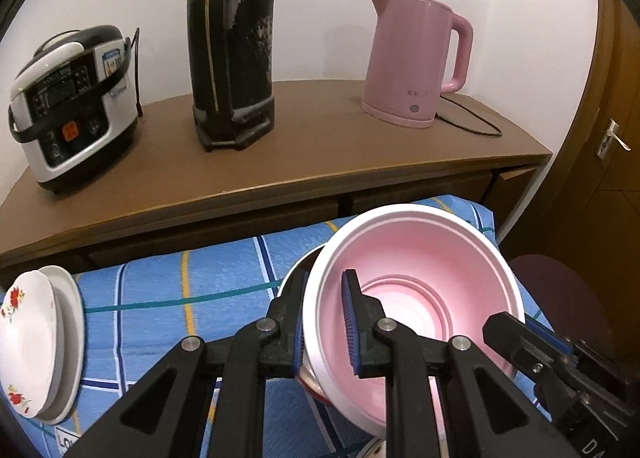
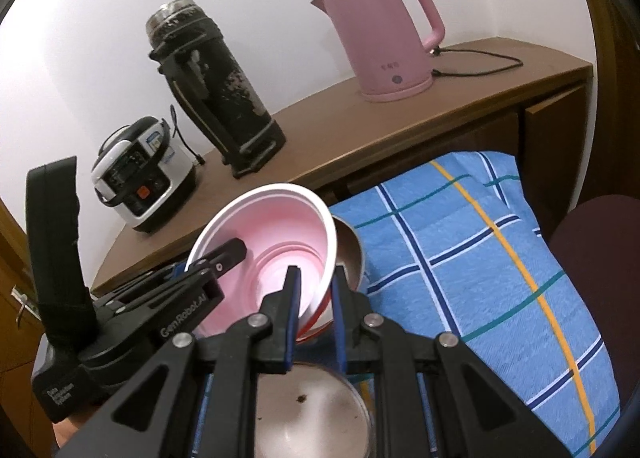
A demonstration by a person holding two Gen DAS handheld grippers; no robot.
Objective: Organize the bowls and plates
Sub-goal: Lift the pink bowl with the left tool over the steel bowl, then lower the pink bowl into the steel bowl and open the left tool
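Both tools pinch opposite rims of the pink bowl (image 1: 420, 270): the left tool (image 1: 324, 330) clamps its near-left wall, the right tool (image 2: 314, 314) its right edge, holding it tilted above a steel bowl (image 2: 352, 254) on the blue checked cloth (image 2: 480, 258). Uneven pulling could flex the thin rim free, dropping it onto the steel bowl.

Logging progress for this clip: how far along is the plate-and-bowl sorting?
Done: two plates stacked at the cloth's edge. In hand: both tools, left and right, grip the pink bowl by opposite rims. Left: setting it down; metal bowls sit beneath.
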